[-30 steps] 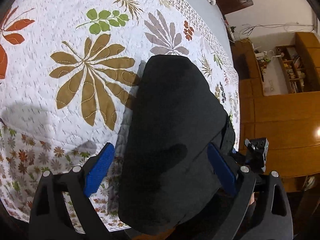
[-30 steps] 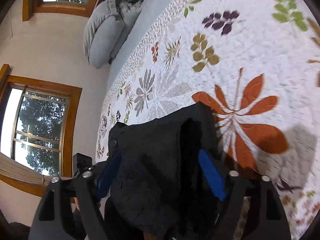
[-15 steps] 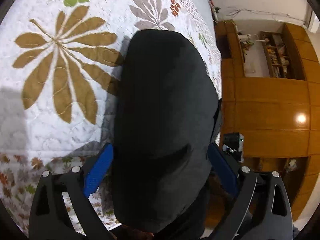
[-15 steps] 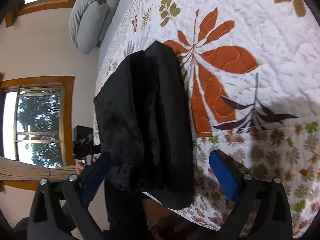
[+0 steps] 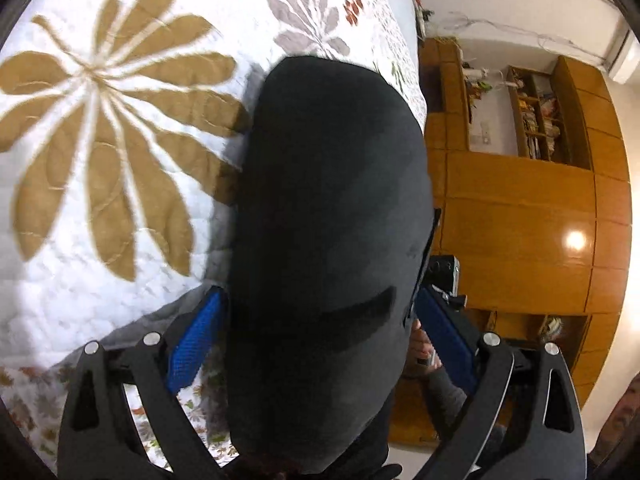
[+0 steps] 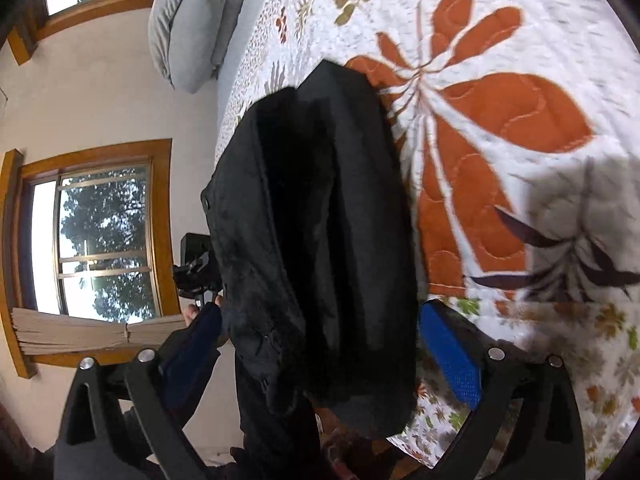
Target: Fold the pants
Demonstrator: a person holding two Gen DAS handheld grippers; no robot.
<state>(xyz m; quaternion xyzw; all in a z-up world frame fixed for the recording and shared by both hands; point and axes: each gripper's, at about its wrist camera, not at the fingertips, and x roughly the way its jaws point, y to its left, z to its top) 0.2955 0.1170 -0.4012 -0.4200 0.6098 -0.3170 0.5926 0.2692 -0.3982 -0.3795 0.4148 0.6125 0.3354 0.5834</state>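
Both grippers' fingers [image 5: 196, 340] [image 6: 450, 354] stay wide apart, now flanking black pants [image 5: 328, 240].

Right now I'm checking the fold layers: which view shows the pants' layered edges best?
The right wrist view: the pants show stacked folds and a fuzzy edge. The left wrist view shows only a smooth dark mound.

Black pants [image 5: 328, 216]; white quilt [image 6: 500, 20], orange, tan leaf prints; blue pads [image 5: 194, 340].
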